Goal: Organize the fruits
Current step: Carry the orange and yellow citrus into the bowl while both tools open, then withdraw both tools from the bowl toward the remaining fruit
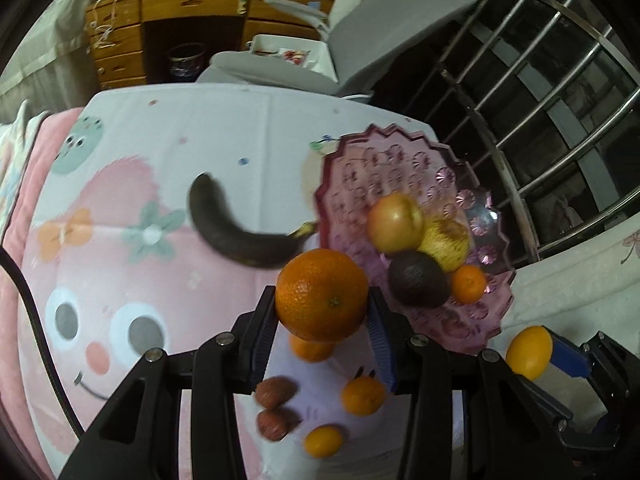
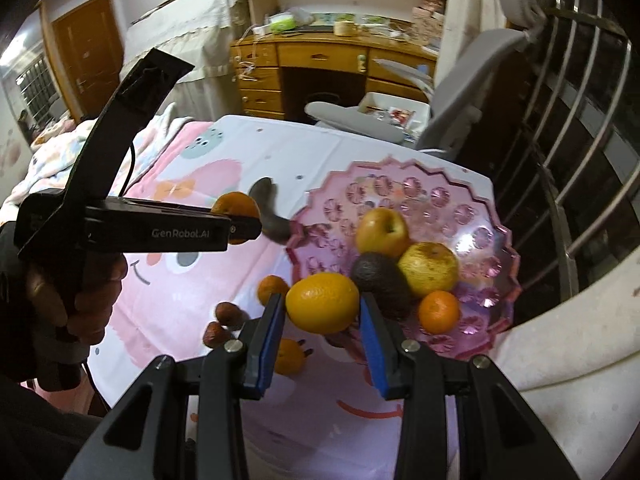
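Note:
My left gripper is shut on a large orange and holds it above the cloth, just left of the pink glass fruit plate. My right gripper is shut on a yellow-orange lemon at the plate's near left rim. The plate holds an apple, a yellow pear, a dark avocado and a small mandarin. A blackened banana lies on the cloth left of the plate.
Small mandarins and two brown lychees lie on the cartoon-print cloth below the grippers. A grey chair, a wooden desk and a metal window grille stand beyond the table.

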Tool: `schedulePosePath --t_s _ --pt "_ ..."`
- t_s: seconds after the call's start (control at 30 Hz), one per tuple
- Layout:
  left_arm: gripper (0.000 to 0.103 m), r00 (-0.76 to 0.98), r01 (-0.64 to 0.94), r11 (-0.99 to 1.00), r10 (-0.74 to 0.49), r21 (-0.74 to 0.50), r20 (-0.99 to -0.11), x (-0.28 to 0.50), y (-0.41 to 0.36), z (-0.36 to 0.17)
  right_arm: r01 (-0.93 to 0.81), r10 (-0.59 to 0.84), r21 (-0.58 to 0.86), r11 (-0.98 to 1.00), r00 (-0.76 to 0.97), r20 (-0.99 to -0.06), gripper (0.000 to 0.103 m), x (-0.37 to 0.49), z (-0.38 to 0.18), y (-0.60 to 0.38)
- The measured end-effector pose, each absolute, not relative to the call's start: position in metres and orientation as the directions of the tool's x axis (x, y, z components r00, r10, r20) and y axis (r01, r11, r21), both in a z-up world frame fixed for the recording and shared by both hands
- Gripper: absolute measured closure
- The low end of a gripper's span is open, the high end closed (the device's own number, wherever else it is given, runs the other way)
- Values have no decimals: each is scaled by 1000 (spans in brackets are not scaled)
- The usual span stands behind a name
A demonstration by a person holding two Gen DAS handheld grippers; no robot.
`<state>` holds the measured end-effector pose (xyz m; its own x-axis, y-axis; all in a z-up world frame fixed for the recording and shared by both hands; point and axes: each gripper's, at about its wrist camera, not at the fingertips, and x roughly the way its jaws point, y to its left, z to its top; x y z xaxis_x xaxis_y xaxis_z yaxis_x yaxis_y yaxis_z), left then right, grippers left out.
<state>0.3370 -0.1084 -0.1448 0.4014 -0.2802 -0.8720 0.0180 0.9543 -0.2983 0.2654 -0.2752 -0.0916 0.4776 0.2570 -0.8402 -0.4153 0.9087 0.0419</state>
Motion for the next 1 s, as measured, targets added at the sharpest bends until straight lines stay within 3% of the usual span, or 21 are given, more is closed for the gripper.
schedulePosePath --t_s 0.47,0.7,1.0 --pt "61 362 56 950 -307 -309 -880 368 -139 -154 -241 221 133 962 393 -892 65 284 -122 -323" --pt "38 375 62 950 -306 -306 -875 370 -138 -147 -123 254 224 967 367 -895 55 294 -131 -339" --pt "32 373 44 959 -275 -279 -886 358 -106 -140 40 268 300 953 348 -898 55 287 -135 -340"
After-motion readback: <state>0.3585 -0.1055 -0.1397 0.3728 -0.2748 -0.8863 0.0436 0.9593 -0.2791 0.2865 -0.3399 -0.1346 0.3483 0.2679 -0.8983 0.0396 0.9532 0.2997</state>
